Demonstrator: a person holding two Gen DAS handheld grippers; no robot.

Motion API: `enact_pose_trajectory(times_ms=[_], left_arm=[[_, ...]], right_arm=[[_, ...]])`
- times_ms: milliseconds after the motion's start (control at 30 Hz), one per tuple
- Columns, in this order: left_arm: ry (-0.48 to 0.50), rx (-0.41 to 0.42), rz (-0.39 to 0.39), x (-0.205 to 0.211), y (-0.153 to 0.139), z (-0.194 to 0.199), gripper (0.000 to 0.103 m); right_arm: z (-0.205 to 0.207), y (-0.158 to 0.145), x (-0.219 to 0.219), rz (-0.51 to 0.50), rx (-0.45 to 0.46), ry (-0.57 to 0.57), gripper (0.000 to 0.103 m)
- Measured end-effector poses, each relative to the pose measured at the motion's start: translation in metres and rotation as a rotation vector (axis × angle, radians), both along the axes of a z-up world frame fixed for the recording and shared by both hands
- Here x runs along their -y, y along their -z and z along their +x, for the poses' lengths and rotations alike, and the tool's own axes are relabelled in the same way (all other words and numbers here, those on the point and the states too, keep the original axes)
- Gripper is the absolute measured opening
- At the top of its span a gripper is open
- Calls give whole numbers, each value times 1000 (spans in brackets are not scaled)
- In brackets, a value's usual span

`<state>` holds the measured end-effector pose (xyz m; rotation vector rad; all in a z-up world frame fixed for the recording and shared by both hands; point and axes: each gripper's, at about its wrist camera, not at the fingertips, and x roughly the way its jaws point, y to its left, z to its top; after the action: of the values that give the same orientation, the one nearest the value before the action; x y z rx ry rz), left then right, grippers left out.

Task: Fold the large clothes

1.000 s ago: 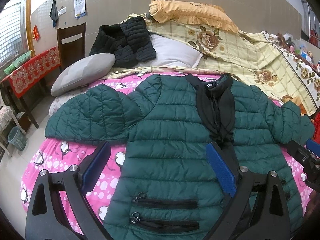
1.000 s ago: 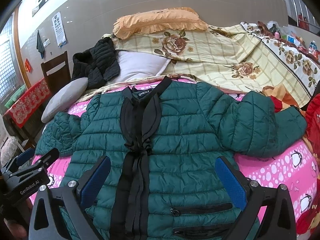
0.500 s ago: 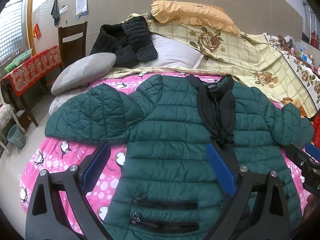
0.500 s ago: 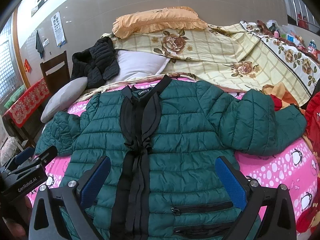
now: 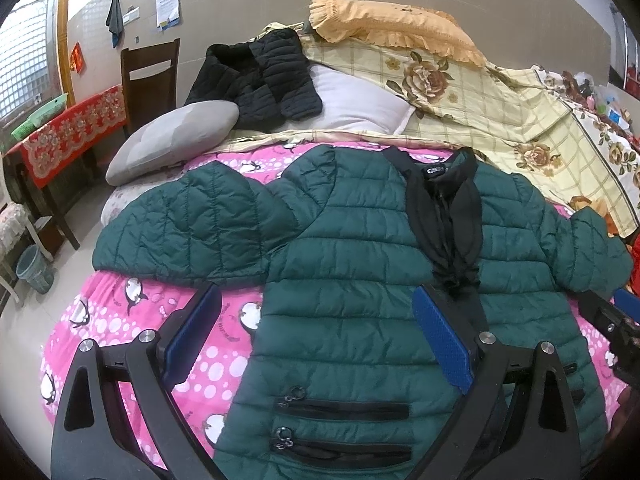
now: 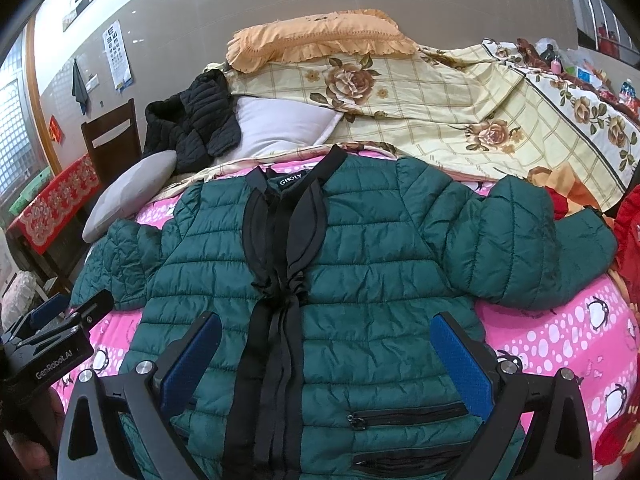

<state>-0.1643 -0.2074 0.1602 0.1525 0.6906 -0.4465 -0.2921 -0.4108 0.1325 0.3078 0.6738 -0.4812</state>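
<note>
Little is changing between the earlier pictures and this one — both cameras are drifting only slightly, and the dark green quilted puffer jacket (image 5: 360, 280) is lying exactly as it was, spread front-up across the pink penguin-print bedsheet (image 5: 132, 312). In the right wrist view it is filling the centre of the frame, its black collar and front placket (image 6: 280, 264) running down the middle, one sleeve reaching toward the right edge and the other toward the lower left.

The left gripper (image 5: 316, 332) is hanging released, jaws wide apart, above the jacket's lower left part near the two zipped pockets (image 5: 340, 424); its left finger is showing over the sheet, its right over the jacket body. The right gripper (image 6: 326, 360) is likewise spread open and holding nothing, straddling the placket in the lower centre of its frame. Whether either is touching the fabric, I cannot tell.

Judging by this, folding is not yet under way — no sleeve is turned in, no hem lifted. The pair seem to be settling over the hem or sides, probably before a first pinch.

At the upper part of both frames a black quilted garment (image 5: 260, 76) is resting on a white pillow (image 5: 360, 104), apart from the work.
</note>
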Motion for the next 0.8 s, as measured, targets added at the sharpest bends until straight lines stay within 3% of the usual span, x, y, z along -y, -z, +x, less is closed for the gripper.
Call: enact_pose_trajectory(times_ms=[533,800], left_arm=[[-62,-56,41,-31,19,34,97],[-136,-121,20,-72,35,74,97]], right_arm=[[14,11,-5,10,-21,-15,103],[14,15,-5,23,-29,-16,103]])
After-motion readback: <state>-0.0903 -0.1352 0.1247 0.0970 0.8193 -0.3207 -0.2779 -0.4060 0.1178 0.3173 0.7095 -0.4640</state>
